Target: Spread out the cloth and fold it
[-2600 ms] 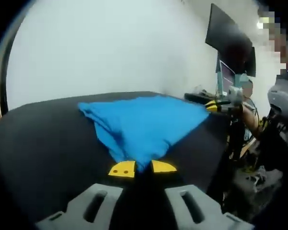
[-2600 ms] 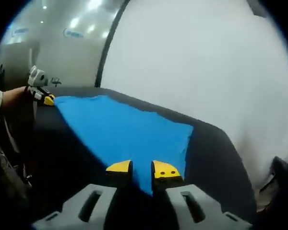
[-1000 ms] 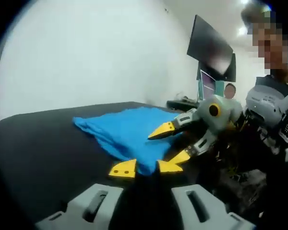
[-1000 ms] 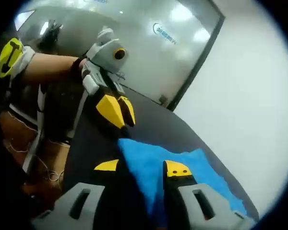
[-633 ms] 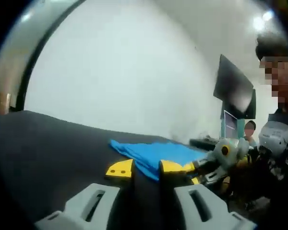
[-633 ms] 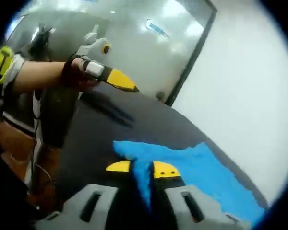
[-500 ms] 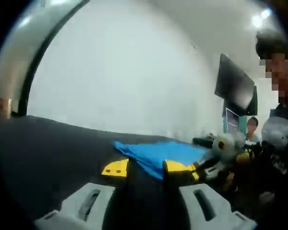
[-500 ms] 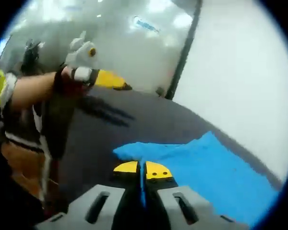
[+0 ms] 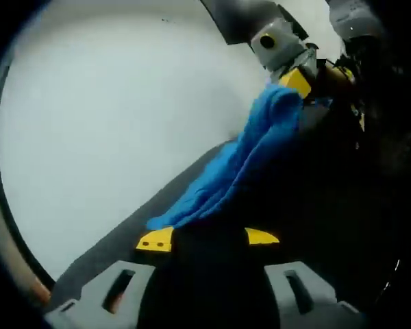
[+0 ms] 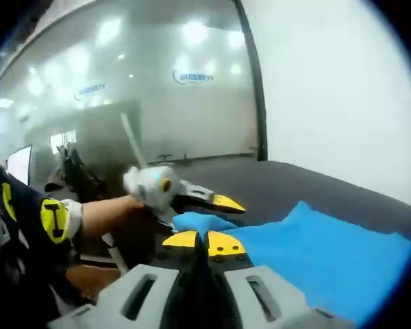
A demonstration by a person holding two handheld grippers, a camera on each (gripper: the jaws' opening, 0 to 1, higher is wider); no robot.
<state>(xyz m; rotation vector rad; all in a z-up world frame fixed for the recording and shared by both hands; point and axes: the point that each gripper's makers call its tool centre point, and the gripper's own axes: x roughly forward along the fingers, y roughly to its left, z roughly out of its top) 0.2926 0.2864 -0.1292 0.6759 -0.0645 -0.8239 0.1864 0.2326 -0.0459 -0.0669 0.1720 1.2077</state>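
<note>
Both tongs: right (image 10: pixel 205 242) pinches the blue cloth (image 10: pixel 329 255) (lifted), left (image 9: pixel 207 238) gapes.

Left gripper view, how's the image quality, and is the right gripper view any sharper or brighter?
Left gripper view: softly blurred, the bright wall washed out, the right side deep in shadow, the blue cloth smeared. Right gripper view: brighter, ceiling lights glaring off the glass partition, background hazy, strong fisheye bending; the cloth reads clearly.
</note>
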